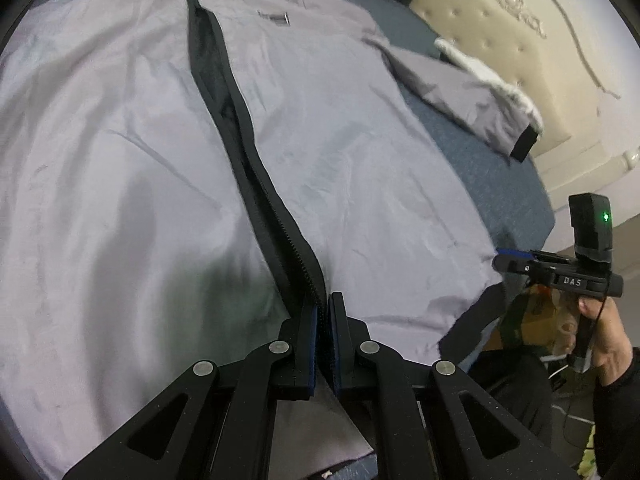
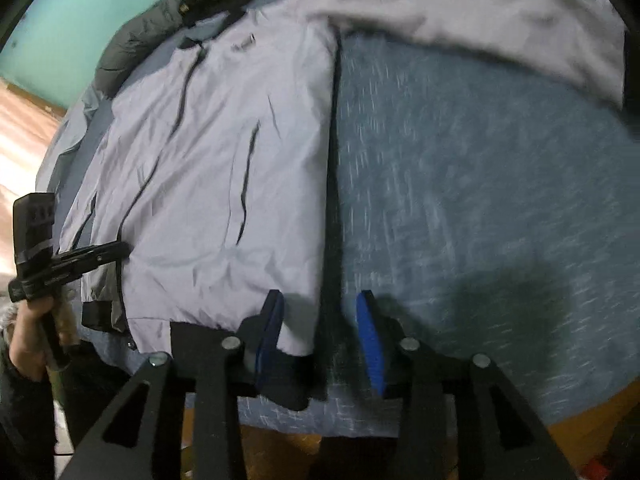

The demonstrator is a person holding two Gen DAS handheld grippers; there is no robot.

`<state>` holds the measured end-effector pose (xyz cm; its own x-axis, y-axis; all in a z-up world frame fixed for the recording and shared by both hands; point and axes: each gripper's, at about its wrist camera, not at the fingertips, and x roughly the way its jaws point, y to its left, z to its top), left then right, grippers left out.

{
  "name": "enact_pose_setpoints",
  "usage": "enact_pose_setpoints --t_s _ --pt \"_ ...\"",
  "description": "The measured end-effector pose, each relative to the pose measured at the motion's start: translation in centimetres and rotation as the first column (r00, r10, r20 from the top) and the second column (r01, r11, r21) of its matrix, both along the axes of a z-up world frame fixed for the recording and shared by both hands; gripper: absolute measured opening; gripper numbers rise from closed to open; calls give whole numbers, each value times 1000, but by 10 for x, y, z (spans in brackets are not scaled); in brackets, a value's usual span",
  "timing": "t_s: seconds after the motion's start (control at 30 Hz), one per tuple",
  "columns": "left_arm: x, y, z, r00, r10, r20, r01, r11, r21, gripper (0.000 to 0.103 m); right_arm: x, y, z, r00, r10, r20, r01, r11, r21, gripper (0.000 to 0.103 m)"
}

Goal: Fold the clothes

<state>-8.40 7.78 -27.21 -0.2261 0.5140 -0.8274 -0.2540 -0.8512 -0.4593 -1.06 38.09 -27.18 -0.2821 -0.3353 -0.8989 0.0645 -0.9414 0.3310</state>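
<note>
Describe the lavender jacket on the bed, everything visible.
The lavender jacket, of thin, creased, slightly shiny fabric, lies front up and flat on the blue-grey bed cover. It has a black centre zip, black cuffs and hem band, and a small chest logo. One sleeve stretches sideways. The left gripper is shut at the zip's lower end.

Left gripper (image 1: 323, 312): jaws pressed together, blue pads nearly touching, held low and level, gripped by a hand (image 2: 32, 332) on the handle. Right gripper (image 2: 320, 320): jaws spread wide, blue pads well apart, held by the other hand (image 1: 600, 332), dark sleeve at wrist.
</note>
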Motion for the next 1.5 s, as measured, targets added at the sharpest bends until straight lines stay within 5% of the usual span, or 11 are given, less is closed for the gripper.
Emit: enact_pose_setpoints --t_s 0.17,0.33,0.57,1.03,1.1,1.17,1.2,1.3,1.5 --pt "14 -44 28 998 49 -39 -50 998 -29 21 -3 2 9 999 30 -21 -30 1000 -4 42" --pt "32 -103 39 993 115 -32 -118 988 -104 25 -4 -2 6 1000 1 -19 -2 998 -67 42" --pt "69 -173 23 976 215 33 -207 965 -163 45 0 -2 8 1000 -6 -2 6 999 -53 51" --pt "99 -185 -24 961 246 123 -242 969 -48 46 8 2 -19 997 -34 68 38 998 -56 59" --pt "101 -183 -29 962 242 129 -240 970 -30 29 8 1 -23 997 -34 74 39 997 -71 59" --pt "101 -178 -31 965 231 123 -229 973 -33 26 6 -4 -26 997 -23 73 28 997 -70 59" --pt "101 -177 -30 967 225 119 -222 974 -37 25 6 -7 -27 997 -11 76 16 997 -69 58" --pt "100 -174 -24 972 214 100 -211 977 -40 20 7 -16 -26 997 17 76 -12 998 -66 20" --pt "104 -182 -7 977 195 91 -189 979 -71 17 12 -25 -15 997 32 71 -26 997 -77 12"
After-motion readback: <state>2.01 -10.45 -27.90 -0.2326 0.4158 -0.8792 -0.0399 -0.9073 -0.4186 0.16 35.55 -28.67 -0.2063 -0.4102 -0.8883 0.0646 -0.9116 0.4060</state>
